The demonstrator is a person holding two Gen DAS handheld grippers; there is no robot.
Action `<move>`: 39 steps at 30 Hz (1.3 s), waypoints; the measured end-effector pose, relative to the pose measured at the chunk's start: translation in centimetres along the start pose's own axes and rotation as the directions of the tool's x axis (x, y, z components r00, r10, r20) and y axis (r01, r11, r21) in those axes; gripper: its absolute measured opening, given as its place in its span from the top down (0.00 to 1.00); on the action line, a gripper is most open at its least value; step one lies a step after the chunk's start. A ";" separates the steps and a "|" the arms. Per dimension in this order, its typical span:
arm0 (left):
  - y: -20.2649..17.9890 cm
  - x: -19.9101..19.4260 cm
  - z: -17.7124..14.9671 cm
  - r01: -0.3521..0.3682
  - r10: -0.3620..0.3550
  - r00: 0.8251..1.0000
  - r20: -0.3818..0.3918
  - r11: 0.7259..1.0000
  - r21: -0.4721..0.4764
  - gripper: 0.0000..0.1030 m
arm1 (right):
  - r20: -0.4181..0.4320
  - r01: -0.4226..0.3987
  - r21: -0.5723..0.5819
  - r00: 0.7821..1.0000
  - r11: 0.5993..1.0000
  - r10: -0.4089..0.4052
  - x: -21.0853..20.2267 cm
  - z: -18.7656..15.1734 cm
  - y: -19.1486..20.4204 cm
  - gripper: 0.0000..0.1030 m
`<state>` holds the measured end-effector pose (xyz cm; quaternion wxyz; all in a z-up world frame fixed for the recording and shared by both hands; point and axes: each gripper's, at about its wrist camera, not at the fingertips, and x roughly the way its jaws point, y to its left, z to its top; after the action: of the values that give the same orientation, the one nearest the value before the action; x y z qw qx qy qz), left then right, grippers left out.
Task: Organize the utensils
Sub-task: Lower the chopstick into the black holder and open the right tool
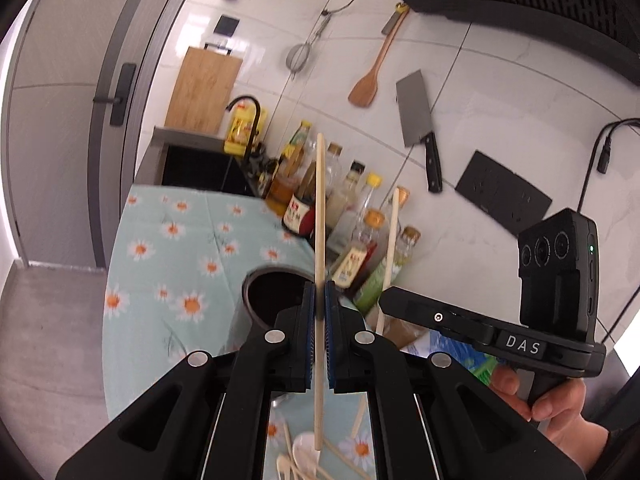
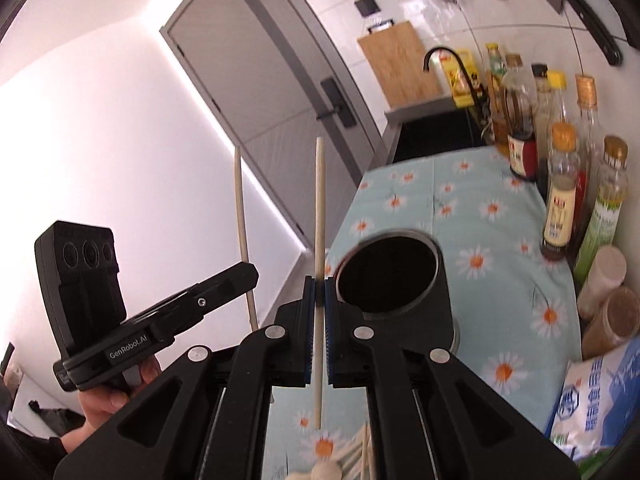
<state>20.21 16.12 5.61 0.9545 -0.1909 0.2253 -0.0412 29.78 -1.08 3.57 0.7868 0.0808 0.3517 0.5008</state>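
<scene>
Both claws carry one chopstick each, upright, probably so the tips can drop straight into the black utensil holder (image 2: 394,276) standing on the daisy-print table (image 2: 492,216).

Left claw (image 1: 320,312): pads pressed nearly together, pinching a chopstick (image 1: 320,208) at approx mid-length; its lower end hangs above the loose pile.

Right claw (image 2: 319,304): same, nearly closed on its chopstick (image 2: 320,208), just beside the holder rim, not yet over the mouth.

Remaining chopsticks (image 1: 340,458) and a white spoon (image 1: 306,450) lie on the table below the claws, w/ sauce bottles (image 2: 564,184) along the wall side. Judgement: early on, holder looks empty.
</scene>
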 end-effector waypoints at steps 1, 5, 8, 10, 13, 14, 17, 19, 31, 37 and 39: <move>0.1 0.3 0.7 0.007 -0.007 1.000 0.027 1.000 0.001 0.97 | 0.018 0.003 0.001 1.000 1.000 -0.003 0.1 0.6 -0.2 0.95; 0.7 1.7 3.0 0.013 -0.013 0.996 0.093 1.000 0.001 0.97 | 0.089 0.036 -0.012 0.995 0.999 -0.035 0.3 2.6 -0.7 0.95; 1.3 2.7 4.0 0.002 -0.003 0.991 0.135 1.000 0.004 0.97 | 0.127 0.054 -0.026 0.991 0.998 -0.051 0.6 3.6 -1.0 0.95; 1.5 3.3 4.3 -0.004 0.003 0.987 0.159 1.000 0.008 0.97 | 0.152 0.073 -0.040 0.986 0.997 -0.066 1.1 4.2 -1.2 0.95; 2.0 4.5 4.5 -0.024 0.021 0.985 0.173 1.000 0.015 0.97 | 0.184 0.099 -0.043 0.979 0.994 -0.090 1.8 4.6 -1.7 0.95; 2.1 4.9 4.5 -0.026 0.024 0.985 0.172 1.000 0.013 0.97 | 0.192 0.097 -0.042 0.978 0.994 -0.087 1.9 4.8 -1.8 0.95; 2.6 6.0 4.3 -0.037 0.034 0.983 0.181 0.999 0.014 0.97 | 0.206 0.103 -0.040 0.974 0.994 -0.093 2.8 5.0 -2.3 0.95; 2.8 6.6 4.0 -0.033 0.030 0.983 0.179 0.999 0.012 0.97 | 0.212 0.119 -0.048 0.971 0.992 -0.106 3.4 5.1 -2.4 0.95; 3.5 8.2 2.1 -0.069 0.066 0.990 0.128 0.997 0.020 0.95 | 0.158 0.148 -0.041 0.977 0.988 -0.140 5.2 3.9 -3.1 0.84; 3.0 7.4 2.0 -0.066 0.063 0.991 0.122 0.997 0.026 0.95 | 0.170 0.156 -0.019 0.974 0.988 -0.150 3.9 3.7 -3.0 0.70; 2.8 6.9 2.1 -0.064 0.061 0.991 0.119 0.998 0.025 0.95 | 0.175 0.154 -0.017 0.973 0.988 -0.149 3.3 3.7 -2.8 0.70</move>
<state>27.32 18.30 3.40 0.9697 -0.1721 0.1736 -0.0032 35.04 1.15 3.44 0.8514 0.0850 0.2794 0.4357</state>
